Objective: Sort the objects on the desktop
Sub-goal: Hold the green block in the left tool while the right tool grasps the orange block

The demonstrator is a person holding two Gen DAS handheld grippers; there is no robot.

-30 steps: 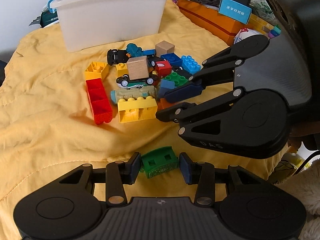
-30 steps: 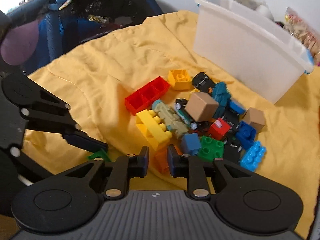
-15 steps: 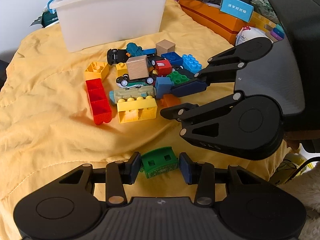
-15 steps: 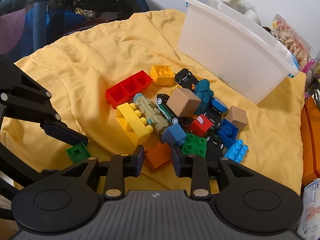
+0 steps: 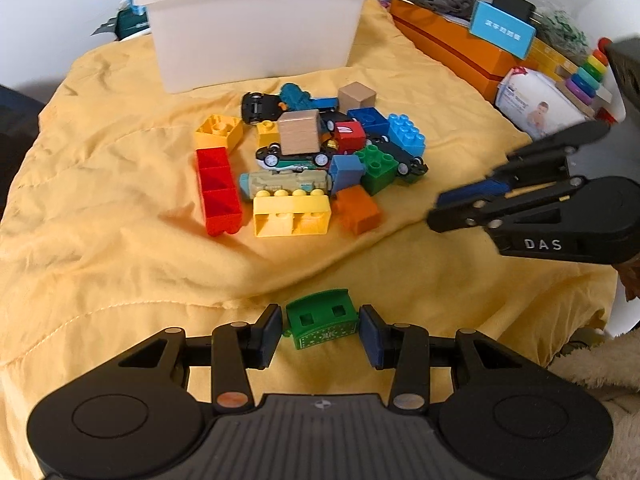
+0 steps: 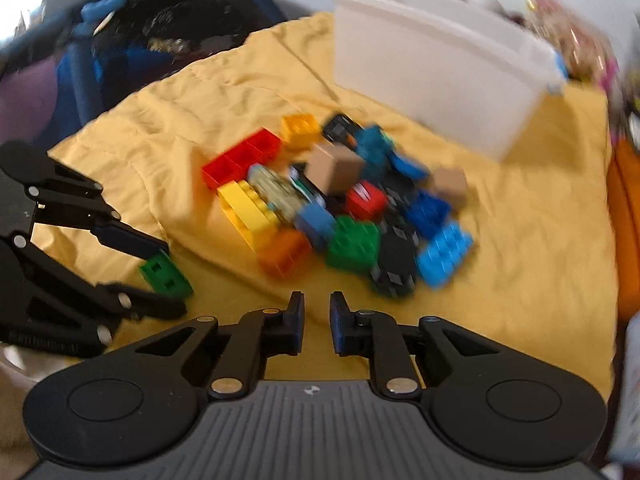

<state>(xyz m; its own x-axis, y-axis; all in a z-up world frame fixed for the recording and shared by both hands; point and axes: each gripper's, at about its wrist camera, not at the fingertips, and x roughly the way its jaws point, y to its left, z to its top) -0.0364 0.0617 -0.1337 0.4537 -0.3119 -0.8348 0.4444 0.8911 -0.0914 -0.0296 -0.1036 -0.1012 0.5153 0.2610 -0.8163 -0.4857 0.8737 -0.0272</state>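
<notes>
Sitting between the left gripper's (image 5: 320, 330) spread pads w/ small gaps both sides, the small green plastic train-car block (image 5: 321, 318) isn't gripped yet, prob lined up for pickup. Toy pile (image 5: 316, 164) at 12 o'clock, white plastic bin (image 5: 256, 28) beyond. Right gripper (image 6: 317, 322) empty, jaws narrowly apart.

The surface is covered by a wrinkled yellow cloth (image 5: 100, 208), draped over its near edge. A white plastic bin (image 5: 252, 28) is set at the far side of the cloth. In front of it, a loose pile of toys is spread: a red brick (image 5: 218, 192), a yellow brick (image 5: 292, 214), an orange brick (image 5: 358, 210), a green brick (image 5: 376, 168), a light blue brick (image 5: 406, 134), toy cars and two wooden cubes (image 5: 356, 96). A small green toy wagon (image 5: 322, 318) lies apart, near the front edge. An orange box (image 5: 448, 46) is seen along the right side.
</notes>
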